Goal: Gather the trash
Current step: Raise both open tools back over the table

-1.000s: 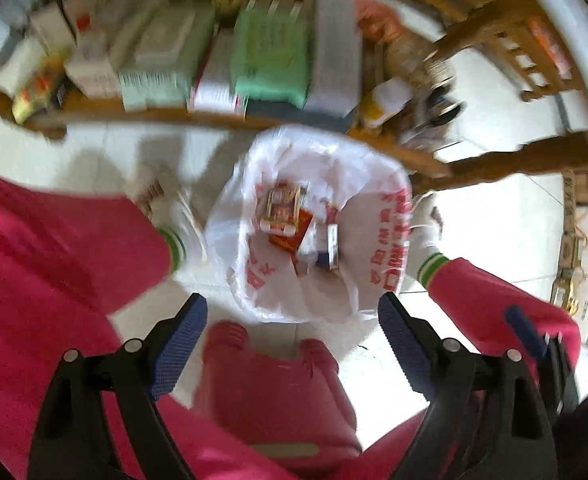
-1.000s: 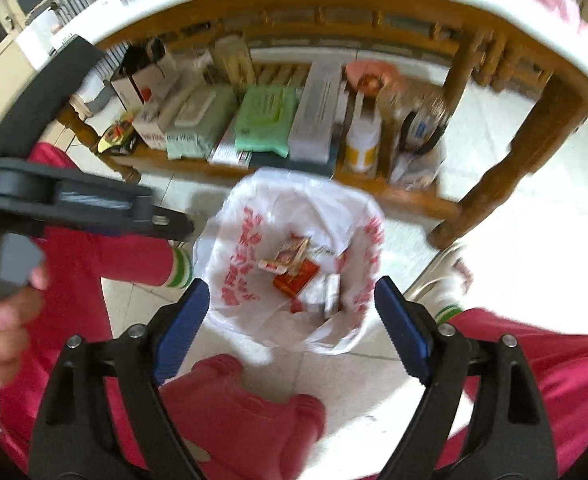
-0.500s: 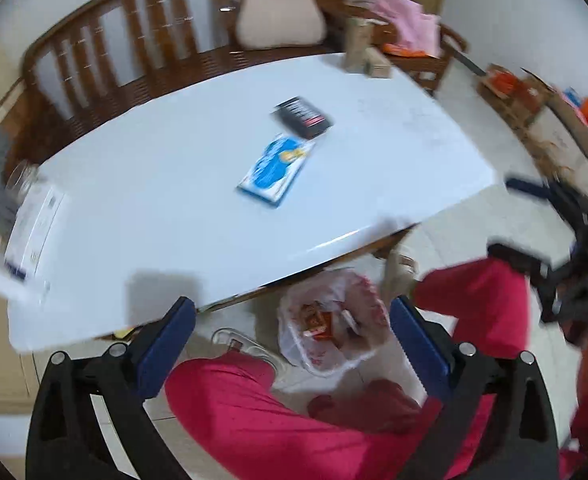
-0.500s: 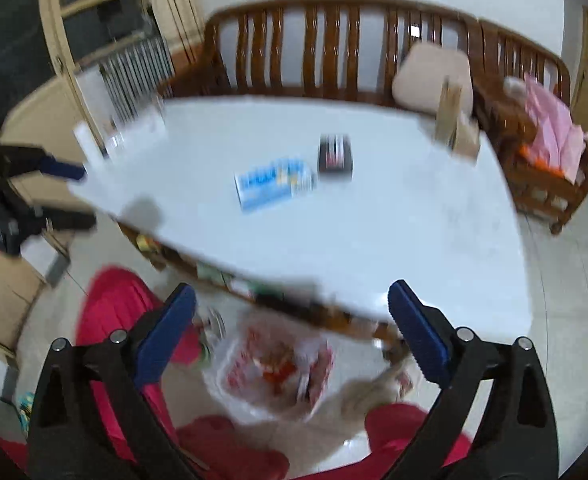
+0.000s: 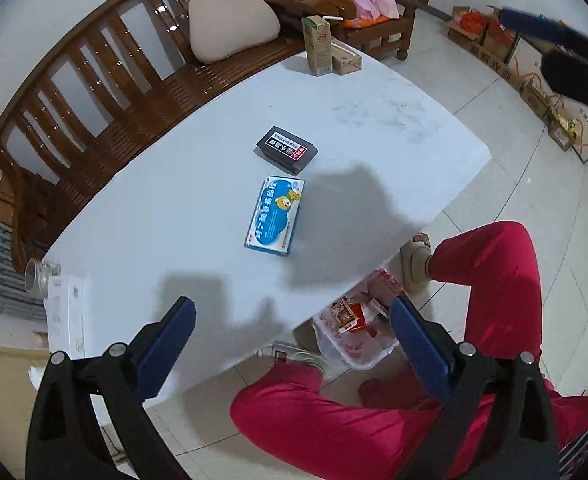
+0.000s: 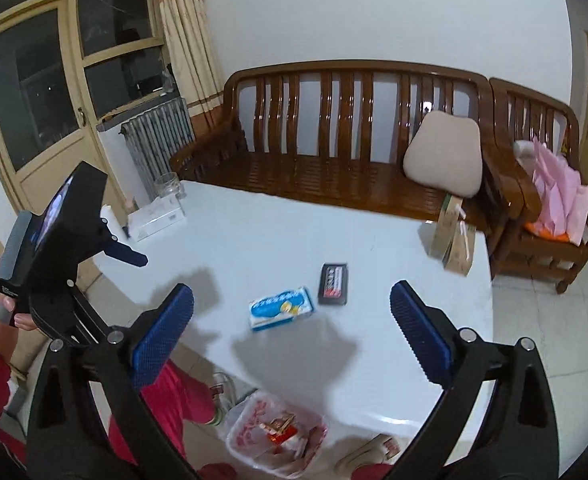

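I have the white surface [image 5: 374,128] below both claws, its near edge running past my red-trousered legs [image 5: 490,280]. The trash bag [image 6: 277,440] sits on the floor under that edge. My left claw [image 5: 291,344] points steeply down, jaws wide apart and empty; my right claw [image 6: 291,332] tilts toward the bench, likewise spread and empty. A blue box [image 5: 275,215] and black box [image 5: 287,149] lie mid-surface with bare room around.
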The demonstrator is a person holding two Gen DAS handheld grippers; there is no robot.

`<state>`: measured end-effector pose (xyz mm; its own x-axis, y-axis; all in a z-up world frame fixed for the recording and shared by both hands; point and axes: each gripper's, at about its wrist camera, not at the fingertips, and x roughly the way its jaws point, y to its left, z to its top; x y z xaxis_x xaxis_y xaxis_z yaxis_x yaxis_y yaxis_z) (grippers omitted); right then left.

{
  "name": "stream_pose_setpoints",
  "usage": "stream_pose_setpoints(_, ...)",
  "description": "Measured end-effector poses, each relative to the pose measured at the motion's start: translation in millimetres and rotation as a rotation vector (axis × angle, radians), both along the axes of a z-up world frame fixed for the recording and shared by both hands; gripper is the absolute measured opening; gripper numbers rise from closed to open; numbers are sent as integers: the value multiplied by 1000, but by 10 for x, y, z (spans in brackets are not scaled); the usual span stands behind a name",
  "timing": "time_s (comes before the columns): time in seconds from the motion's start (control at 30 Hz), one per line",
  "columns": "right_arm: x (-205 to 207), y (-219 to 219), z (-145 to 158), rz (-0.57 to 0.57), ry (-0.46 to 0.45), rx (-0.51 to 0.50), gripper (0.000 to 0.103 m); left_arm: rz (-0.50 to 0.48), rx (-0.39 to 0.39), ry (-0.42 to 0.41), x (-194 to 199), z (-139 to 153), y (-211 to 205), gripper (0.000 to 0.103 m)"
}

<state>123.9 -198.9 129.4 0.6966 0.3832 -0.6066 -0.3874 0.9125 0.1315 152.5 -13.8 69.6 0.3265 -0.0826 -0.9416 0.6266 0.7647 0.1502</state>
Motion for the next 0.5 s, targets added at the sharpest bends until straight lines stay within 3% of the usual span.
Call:
stream_pose_setpoints(0.2,358,49,-130,39,45,-9,96,-11,4,45,354,-168,-99,95)
stream_pose_setpoints(0.5,945,250,-580,76,152,-61,96,0,29,153,788,-796,-187,95)
